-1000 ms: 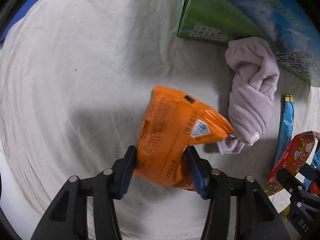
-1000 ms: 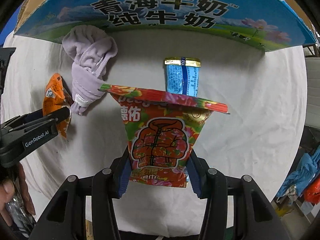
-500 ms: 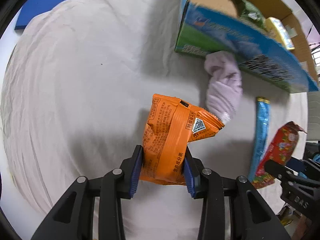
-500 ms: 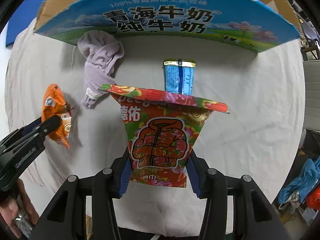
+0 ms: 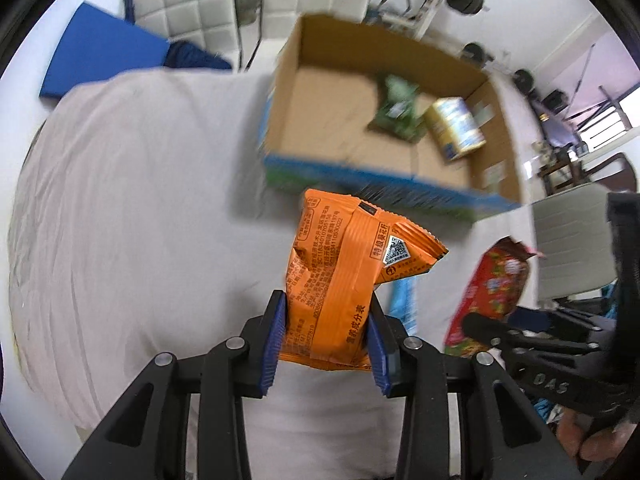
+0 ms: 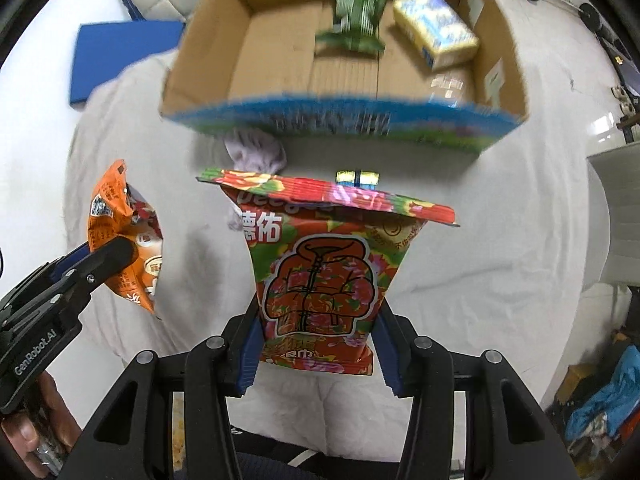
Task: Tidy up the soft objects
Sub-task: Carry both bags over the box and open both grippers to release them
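My left gripper is shut on an orange snack packet and holds it above the white cloth, short of the open cardboard box. My right gripper is shut on a red flowered packet, also raised in front of the box. The orange packet shows at the left of the right wrist view, the red packet at the right of the left wrist view. A lilac towel and a blue stick packet lie on the cloth by the box's front wall.
The box holds a green packet and a yellow-blue pack. A blue mat and white padded chairs stand beyond the cloth-covered table. A chair is at the right.
Both grippers have risen with their packets and now look down into the open box. The towel and blue stick packet have stayed on the cloth.
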`<move>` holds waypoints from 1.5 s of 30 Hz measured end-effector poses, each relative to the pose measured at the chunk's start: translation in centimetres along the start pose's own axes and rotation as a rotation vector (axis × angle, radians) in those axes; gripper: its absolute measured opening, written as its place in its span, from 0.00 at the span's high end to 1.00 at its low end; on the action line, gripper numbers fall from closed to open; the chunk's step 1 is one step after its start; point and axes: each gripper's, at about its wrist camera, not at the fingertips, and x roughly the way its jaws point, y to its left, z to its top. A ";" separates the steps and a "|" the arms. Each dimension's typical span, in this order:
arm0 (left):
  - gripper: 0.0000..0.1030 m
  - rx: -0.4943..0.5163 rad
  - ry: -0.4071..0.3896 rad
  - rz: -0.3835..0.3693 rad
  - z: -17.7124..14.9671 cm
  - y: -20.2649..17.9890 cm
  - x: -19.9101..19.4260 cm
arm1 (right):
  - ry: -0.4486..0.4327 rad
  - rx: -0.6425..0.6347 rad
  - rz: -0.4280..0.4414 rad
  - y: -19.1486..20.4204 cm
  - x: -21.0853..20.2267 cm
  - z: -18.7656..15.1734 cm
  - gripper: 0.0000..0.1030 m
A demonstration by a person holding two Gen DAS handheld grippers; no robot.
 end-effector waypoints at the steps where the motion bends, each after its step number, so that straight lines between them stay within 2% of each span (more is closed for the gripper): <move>1: 0.67 0.004 -0.020 -0.015 0.8 -0.7 -0.8 | -0.011 -0.005 0.004 -0.2 -0.7 0.1 0.50; 10: 0.67 0.030 -0.081 -0.091 9.1 -4.7 -2.5 | -0.114 0.012 -0.024 -2.9 -6.5 5.5 0.50; 16: 0.67 -0.001 -0.063 -0.110 15.4 -4.9 -0.4 | -0.092 0.028 -0.050 -4.5 -6.4 10.8 0.50; 22: 0.67 -0.070 0.026 -0.100 20.4 -3.7 5.3 | -0.010 0.039 -0.118 -6.0 -2.3 16.2 0.50; 27: 0.67 -0.115 0.103 -0.096 23.2 -2.8 9.8 | 0.082 0.049 -0.140 -6.8 2.1 19.0 0.50; 34: 0.67 -0.116 0.171 -0.042 26.6 -2.7 15.0 | 0.166 0.057 -0.159 -6.9 6.5 21.0 0.50; 45: 0.67 -0.052 0.207 0.038 28.8 -3.0 18.2 | 0.251 0.025 -0.188 -6.3 10.6 22.0 0.50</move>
